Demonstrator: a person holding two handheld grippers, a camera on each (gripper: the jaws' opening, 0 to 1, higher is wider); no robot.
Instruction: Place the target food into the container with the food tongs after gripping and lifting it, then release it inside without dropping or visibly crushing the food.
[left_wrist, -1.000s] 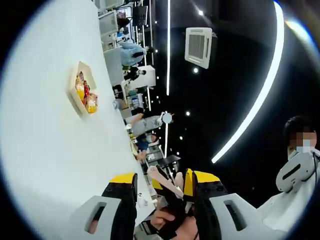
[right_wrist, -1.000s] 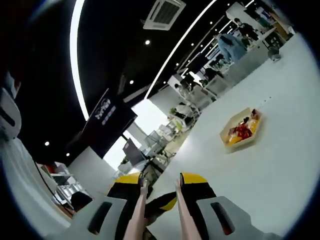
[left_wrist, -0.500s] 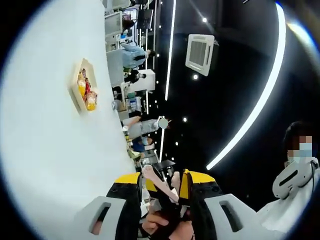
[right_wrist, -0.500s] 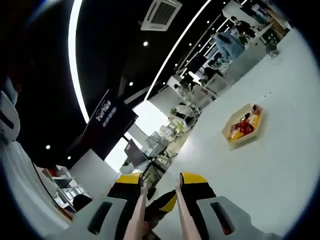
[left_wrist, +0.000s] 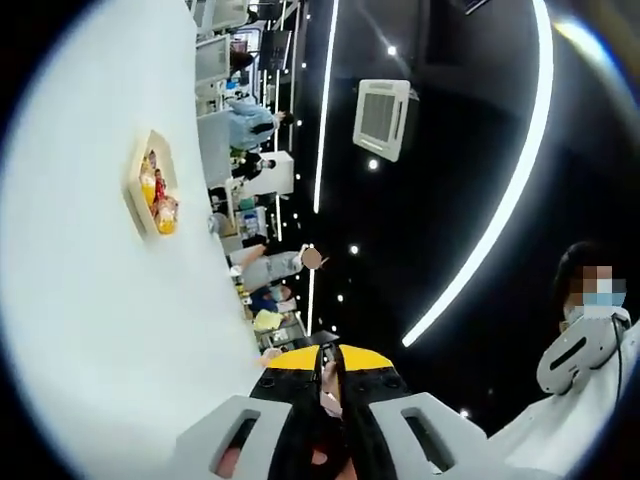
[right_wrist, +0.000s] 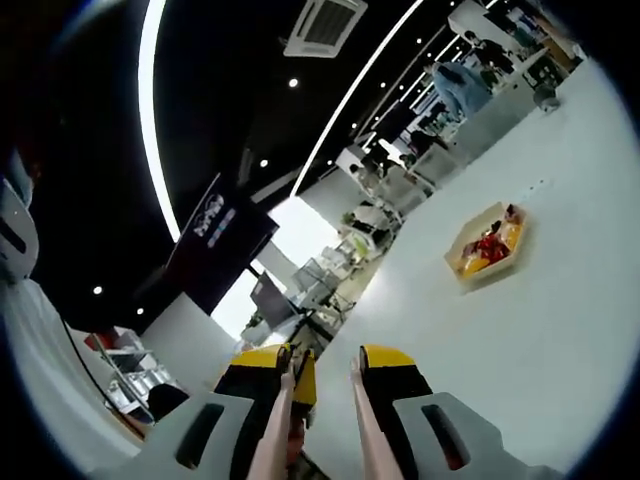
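Note:
A pale hexagonal tray (left_wrist: 143, 172) of red and yellow food lies far off on the white table (left_wrist: 90, 340); the right gripper view has the tray (right_wrist: 487, 245) at right on the same table (right_wrist: 530, 350). My right gripper (right_wrist: 320, 385) is shut on the beige food tongs (right_wrist: 357, 415), whose two arms run along its jaws and stand apart. My left gripper (left_wrist: 327, 372) has its jaws together on a thin pale strip (left_wrist: 328, 398), seemingly a tong arm. Its yellow tip (right_wrist: 303, 380) shows beside the left tong arm. Both grippers are lifted, far from the tray.
A person in white (left_wrist: 590, 330) stands at the right of the left gripper view. Other tables, shelves and people (right_wrist: 455, 90) fill the hall beyond the table's far edge. Ceiling lights and an air unit (left_wrist: 380, 110) are overhead.
My left gripper's jaws have closed from wide apart to together. The hand and tong ends seen between them earlier are gone from there. Both views shifted slightly; the tray has not moved.

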